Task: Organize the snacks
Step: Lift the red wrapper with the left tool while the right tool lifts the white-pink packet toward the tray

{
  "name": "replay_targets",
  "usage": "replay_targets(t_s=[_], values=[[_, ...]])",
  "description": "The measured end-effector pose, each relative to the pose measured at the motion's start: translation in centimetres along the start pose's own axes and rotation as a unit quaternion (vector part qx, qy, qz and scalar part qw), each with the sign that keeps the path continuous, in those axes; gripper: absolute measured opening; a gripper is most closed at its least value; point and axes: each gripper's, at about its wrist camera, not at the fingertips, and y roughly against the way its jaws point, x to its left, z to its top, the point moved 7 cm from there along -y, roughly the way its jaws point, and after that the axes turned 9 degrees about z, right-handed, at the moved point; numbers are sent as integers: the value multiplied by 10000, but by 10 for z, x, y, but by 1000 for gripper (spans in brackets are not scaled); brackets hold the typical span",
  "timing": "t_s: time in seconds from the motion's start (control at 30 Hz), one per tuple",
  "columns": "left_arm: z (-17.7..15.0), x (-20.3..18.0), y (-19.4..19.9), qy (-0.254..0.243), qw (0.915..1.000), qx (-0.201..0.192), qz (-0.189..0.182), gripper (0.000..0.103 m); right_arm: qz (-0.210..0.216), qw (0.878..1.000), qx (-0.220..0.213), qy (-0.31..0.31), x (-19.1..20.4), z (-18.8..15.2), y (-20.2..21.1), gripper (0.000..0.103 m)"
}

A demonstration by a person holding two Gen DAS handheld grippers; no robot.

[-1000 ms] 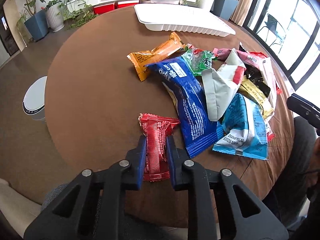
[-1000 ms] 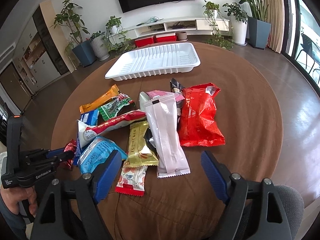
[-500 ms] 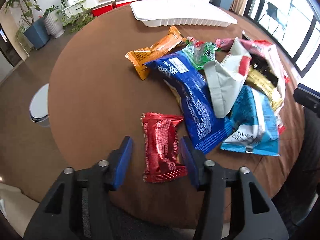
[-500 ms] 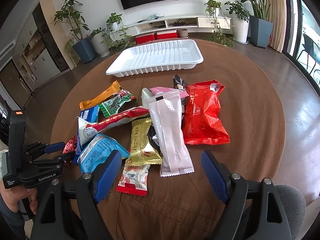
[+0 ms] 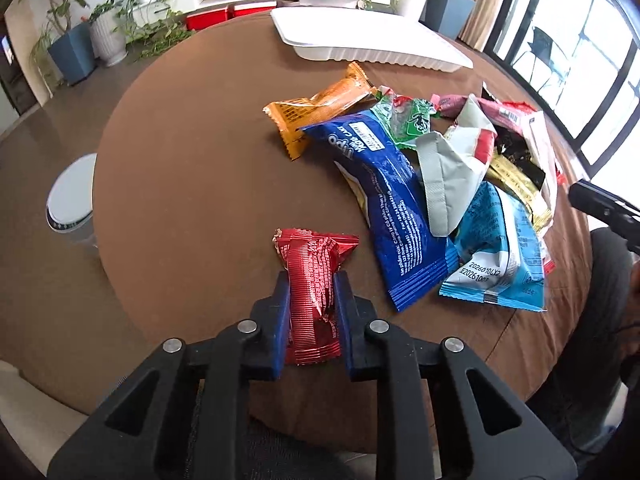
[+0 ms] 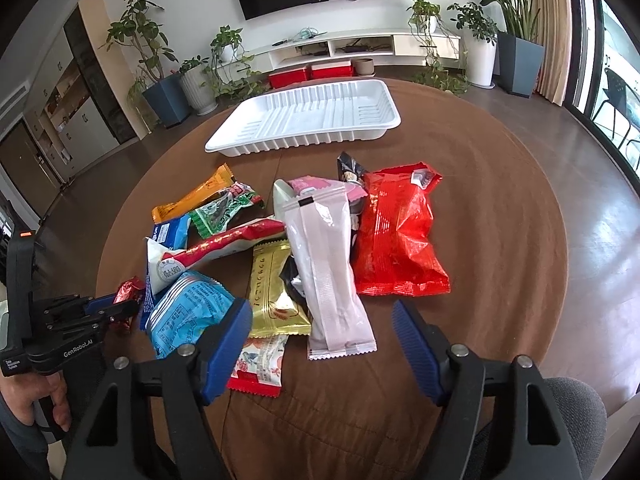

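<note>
My left gripper (image 5: 310,280) is shut on a small red foil snack packet (image 5: 312,280) near the table's near edge; both also show at the left of the right wrist view (image 6: 120,308). A pile of snack packets lies mid-table: a dark blue bag (image 5: 384,196), an orange bar (image 5: 320,108), a light blue bag (image 6: 188,320), a pale pink pouch (image 6: 324,256), a gold sachet (image 6: 272,288) and a big red bag (image 6: 396,240). A white ribbed tray (image 6: 308,120) sits empty at the far side. My right gripper (image 6: 322,344) is open, empty, above the pile's near edge.
The round table has a brown cloth (image 5: 192,184). A white stool or bin (image 5: 72,200) stands on the floor to its left. Potted plants (image 6: 164,76), a TV shelf and red boxes (image 6: 312,74) stand beyond the table. A grey seat (image 6: 568,404) is at the near right.
My left gripper opened half a second ago around the red packet and has now shut on it again. The right gripper has stayed open, moving slightly forward.
</note>
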Motion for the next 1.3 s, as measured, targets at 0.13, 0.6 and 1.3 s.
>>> replay_targets(t_s=[0.13, 0.6, 1.3], values=[[-1, 4, 6, 135, 9998, -66, -108, 18, 16, 10000, 83, -3, -4, 5, -9, 68], [-5, 3, 11, 245, 9992, -141, -289, 18, 18, 9991, 424, 12, -17, 5, -37, 43], [-1, 12, 26, 451, 9970, -310, -542, 18, 510, 9984, 134, -217, -10, 5, -7, 24]])
